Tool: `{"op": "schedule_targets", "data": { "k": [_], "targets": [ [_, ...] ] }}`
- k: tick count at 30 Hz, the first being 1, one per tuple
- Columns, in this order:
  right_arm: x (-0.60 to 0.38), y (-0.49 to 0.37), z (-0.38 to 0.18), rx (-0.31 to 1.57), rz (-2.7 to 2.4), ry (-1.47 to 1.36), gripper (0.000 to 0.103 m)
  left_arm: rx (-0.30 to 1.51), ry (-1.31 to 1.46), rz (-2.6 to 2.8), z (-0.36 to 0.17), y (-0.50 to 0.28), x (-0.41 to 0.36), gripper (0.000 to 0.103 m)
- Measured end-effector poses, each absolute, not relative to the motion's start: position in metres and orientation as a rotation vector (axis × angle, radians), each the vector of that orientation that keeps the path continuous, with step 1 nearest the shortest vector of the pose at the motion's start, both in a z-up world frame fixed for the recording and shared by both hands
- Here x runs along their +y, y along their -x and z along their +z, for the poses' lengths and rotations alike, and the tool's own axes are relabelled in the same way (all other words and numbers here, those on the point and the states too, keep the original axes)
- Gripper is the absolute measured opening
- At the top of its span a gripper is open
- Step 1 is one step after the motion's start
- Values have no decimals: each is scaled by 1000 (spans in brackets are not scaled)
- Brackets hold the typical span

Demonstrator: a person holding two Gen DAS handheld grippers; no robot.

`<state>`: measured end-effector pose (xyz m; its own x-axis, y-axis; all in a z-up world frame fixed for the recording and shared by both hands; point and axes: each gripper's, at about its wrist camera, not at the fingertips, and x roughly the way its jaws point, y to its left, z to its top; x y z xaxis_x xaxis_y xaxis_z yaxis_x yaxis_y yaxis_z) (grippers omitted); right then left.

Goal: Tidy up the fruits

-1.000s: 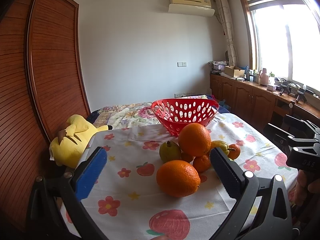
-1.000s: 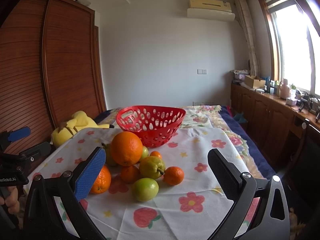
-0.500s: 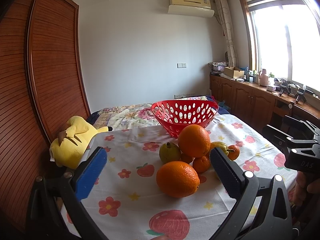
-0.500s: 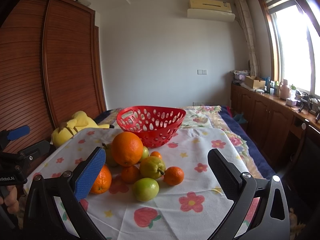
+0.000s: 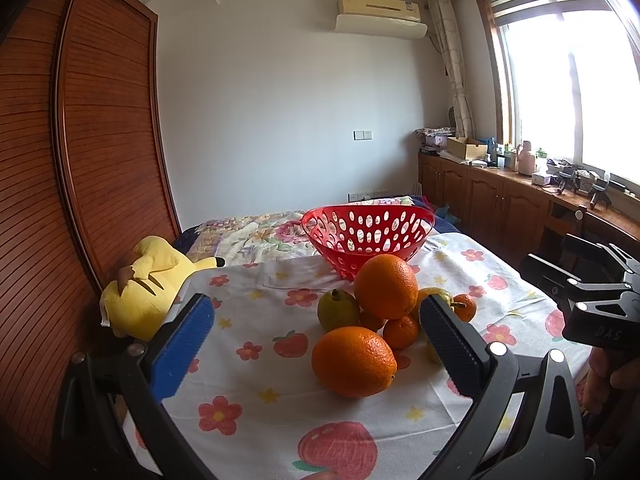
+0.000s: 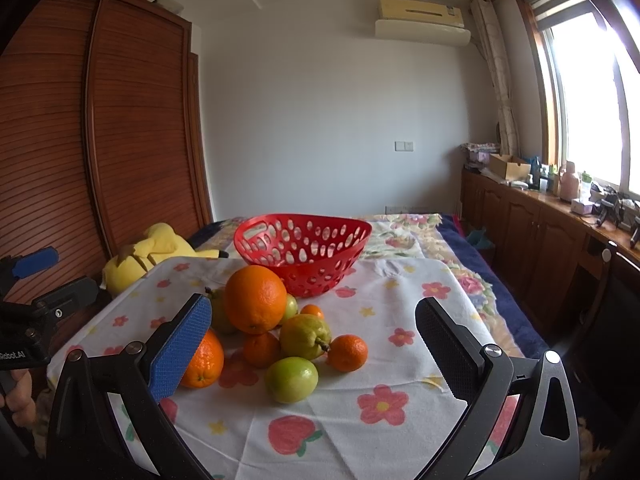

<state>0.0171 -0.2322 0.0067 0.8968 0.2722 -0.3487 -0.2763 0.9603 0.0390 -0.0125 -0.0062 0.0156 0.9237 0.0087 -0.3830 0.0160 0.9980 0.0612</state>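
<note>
A pile of fruit lies on the flowered tablecloth [image 5: 256, 396]. A large orange [image 5: 354, 361] is nearest in the left wrist view, with a second large orange [image 5: 386, 286] on top of the pile and a green pear [image 5: 338, 310] beside it. In the right wrist view I see the top orange [image 6: 255, 298], a green apple [image 6: 291, 379], a yellow-green pear [image 6: 305, 336] and small tangerines [image 6: 347, 353]. An empty red perforated basket [image 5: 366, 238] [image 6: 302, 254] stands behind the pile. My left gripper [image 5: 316, 344] and right gripper [image 6: 312, 344] are both open and empty, short of the fruit.
A yellow plush toy [image 5: 150, 284] lies at the table's left edge by a wooden wardrobe [image 5: 80, 160]. A bed with a floral cover [image 6: 404, 236] lies behind the table. Wooden cabinets [image 5: 500, 204] with clutter run under the window on the right.
Both views have shifted very slightly. Both grippers stay open and the fruit has not moved.
</note>
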Motion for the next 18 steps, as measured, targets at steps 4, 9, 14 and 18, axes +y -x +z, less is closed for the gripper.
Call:
{"op": "schedule_targets", "data": {
  "k": [4, 9, 14, 18],
  "targets": [
    [-232, -17, 6, 358, 284, 11, 103, 389, -65, -4, 16, 14, -8, 103],
    [-232, -17, 6, 357, 285, 12, 103, 385, -66, -4, 17, 16, -9, 103],
    [-232, -17, 6, 356, 285, 12, 103, 384, -66, -4, 17, 16, -9, 103],
    [-231, -16, 5, 356, 285, 13, 103, 383, -67, -5, 18, 16, -9, 103]
  ]
}}
